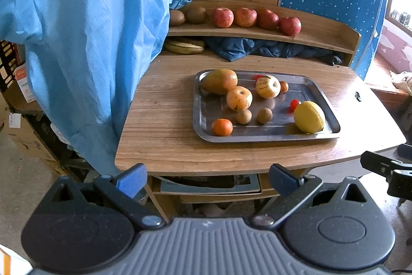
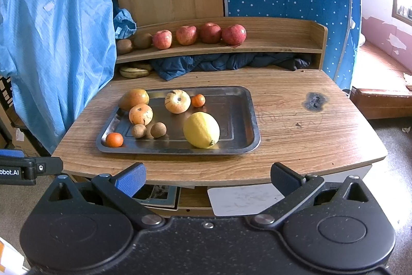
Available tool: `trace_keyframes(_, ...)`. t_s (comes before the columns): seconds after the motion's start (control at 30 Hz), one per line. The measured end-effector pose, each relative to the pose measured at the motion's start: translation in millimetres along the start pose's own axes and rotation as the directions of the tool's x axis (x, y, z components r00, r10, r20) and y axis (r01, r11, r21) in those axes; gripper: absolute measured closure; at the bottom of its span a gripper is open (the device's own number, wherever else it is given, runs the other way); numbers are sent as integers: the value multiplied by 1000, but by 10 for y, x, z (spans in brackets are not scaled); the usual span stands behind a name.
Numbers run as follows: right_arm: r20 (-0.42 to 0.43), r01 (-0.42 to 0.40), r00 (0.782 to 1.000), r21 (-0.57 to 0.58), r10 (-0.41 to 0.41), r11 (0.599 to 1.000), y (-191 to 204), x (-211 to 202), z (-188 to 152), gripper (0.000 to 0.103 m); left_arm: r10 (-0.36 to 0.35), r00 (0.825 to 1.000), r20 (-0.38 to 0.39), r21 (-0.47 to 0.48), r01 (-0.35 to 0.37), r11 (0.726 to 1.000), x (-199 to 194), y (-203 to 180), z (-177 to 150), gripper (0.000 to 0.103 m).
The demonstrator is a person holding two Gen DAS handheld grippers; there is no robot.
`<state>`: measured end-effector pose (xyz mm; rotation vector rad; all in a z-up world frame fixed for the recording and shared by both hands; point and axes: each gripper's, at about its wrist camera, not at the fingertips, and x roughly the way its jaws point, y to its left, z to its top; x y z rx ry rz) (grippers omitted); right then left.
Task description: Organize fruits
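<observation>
Steel tray (image 2: 239, 146) of mixed fruit at mid-worktop (image 2: 296, 120); apples (image 2: 210, 32) and kiwis (image 2: 142, 40) already lined along the far shelf (image 2: 270, 47). Left gripper (image 1: 207, 181) and right gripper (image 2: 207, 179) hover off the near edge, jaws apart, empty. Suggested approach: descend on the lemon (image 2: 201, 130), squeezing gently.

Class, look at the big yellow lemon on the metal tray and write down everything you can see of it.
The lemon is the largest yellow fruit on the steel tray, with dimpled, matte-looking skin and a small greenish nub at one end, pointing toward the tray's near rim. It lies on its side in the tray's near half, whole and unmarked. It rests on the tray floor; no other fruit clearly touches it. In the left wrist view a small red fruit sits close beside it. Neither gripper is near it.
</observation>
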<state>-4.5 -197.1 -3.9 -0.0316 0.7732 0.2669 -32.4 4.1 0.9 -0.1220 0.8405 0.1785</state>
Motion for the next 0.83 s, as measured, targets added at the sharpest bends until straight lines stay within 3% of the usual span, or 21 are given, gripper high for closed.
trace_keyframes(0.83,-5,3,1000,4,-3,1000,-22,29,23,1,10,1000,3,13,-10,1000,20,0,17,0)
